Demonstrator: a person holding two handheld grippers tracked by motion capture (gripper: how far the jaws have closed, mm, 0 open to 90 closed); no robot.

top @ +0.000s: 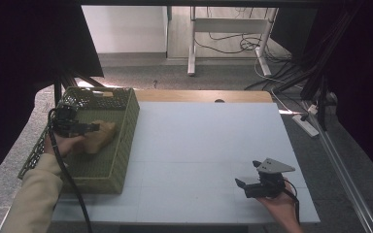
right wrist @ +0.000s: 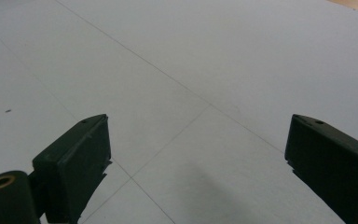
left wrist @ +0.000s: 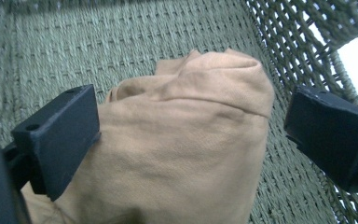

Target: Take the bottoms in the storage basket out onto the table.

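Quick count: there was one green woven basket (top: 121,145) with just one tan cloth (top: 101,136) bunched up in it, and one table (top: 209,145) under everything. Two grippers were in play, the left gripper (top: 93,127) and the right gripper (top: 243,187), two black jaws on each, so four jaws total.

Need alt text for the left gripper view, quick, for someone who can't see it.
A crumpled tan cloth lies on the floor of a green woven basket, between the open black jaws of the left gripper. The left jaw touches the cloth; the right jaw stands clear of it.
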